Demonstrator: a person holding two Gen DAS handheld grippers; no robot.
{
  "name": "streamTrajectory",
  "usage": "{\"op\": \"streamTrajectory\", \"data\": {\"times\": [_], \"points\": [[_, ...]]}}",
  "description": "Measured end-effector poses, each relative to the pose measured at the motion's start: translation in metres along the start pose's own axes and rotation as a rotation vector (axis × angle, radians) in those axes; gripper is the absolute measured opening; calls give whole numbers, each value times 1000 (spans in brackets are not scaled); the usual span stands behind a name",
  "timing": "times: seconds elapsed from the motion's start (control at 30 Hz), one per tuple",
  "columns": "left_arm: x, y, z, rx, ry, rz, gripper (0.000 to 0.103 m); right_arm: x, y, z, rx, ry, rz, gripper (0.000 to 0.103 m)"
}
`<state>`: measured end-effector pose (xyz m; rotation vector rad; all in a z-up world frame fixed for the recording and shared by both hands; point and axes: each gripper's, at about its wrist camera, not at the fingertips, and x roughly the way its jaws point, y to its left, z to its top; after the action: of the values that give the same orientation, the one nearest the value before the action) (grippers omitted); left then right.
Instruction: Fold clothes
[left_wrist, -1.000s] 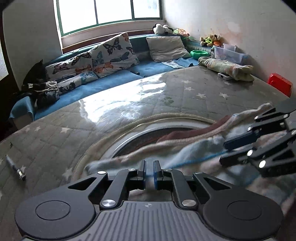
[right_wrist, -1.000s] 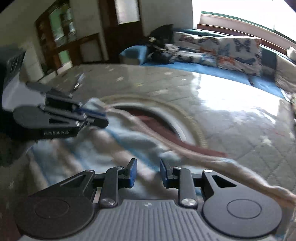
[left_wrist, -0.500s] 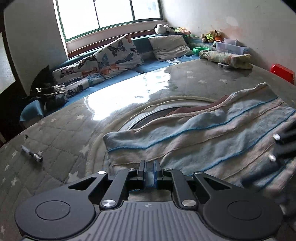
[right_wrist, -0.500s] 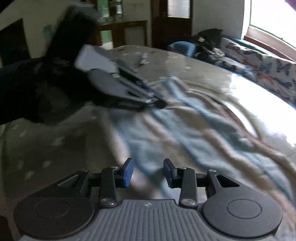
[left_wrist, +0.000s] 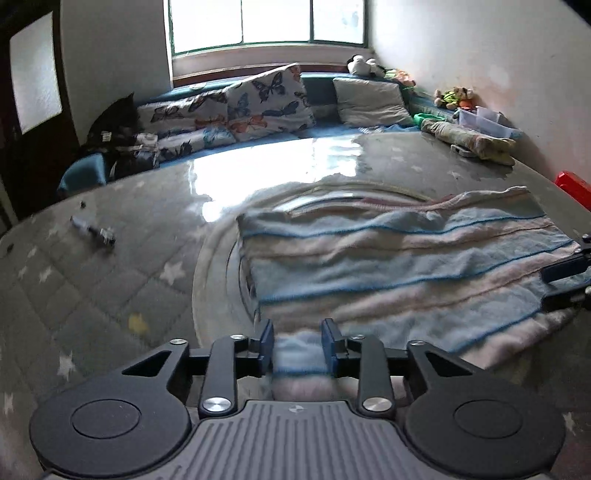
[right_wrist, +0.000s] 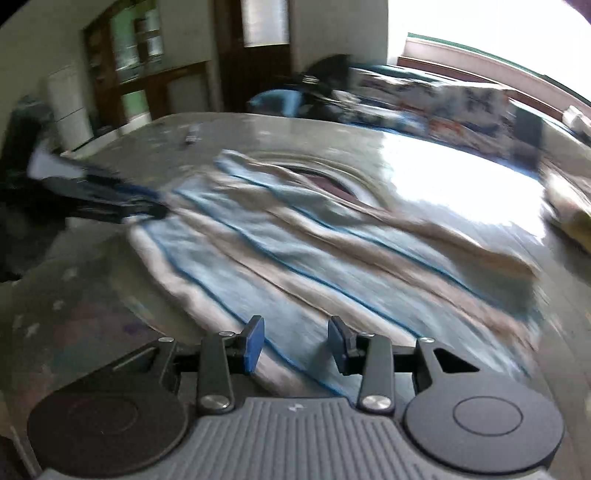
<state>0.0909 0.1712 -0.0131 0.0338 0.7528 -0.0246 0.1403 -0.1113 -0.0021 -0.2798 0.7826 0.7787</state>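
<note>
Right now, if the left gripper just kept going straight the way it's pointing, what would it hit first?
Most likely the striped towel. The left gripper points down at its near edge, jaws opening with that edge between them, pads apparently clear. Past it lies the table, though depth is uncertain.

We have 2 wrist views, each looking down along its gripper's fingers, low and close over the striped cloth (left_wrist: 399, 258). The left faces the far window (left_wrist: 266, 22); the right faces left. Both share the cloth.

Right view blurred; right claw (left_wrist: 565, 275) cut by left view's edge.
</note>
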Motion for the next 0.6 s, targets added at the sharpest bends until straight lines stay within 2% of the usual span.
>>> {"op": "streamTrajectory", "data": {"times": [0.13, 0.4, 0.5, 0.6], "points": [[-5, -1, -7, -12, 26, 1, 35, -13, -16, -20, 54, -8, -56, 38], [-13, -5, -12, -13, 47, -12, 27, -30, -26, -27, 95, -71, -60, 38], [-17, -8, -15, -14, 50, -10, 26, -38, -37, -25, 136, -117, -101, 38], [-22, -11, -19, -16, 47, -12, 25, -40, -52, -29, 172, -108, -159, 38]]}}
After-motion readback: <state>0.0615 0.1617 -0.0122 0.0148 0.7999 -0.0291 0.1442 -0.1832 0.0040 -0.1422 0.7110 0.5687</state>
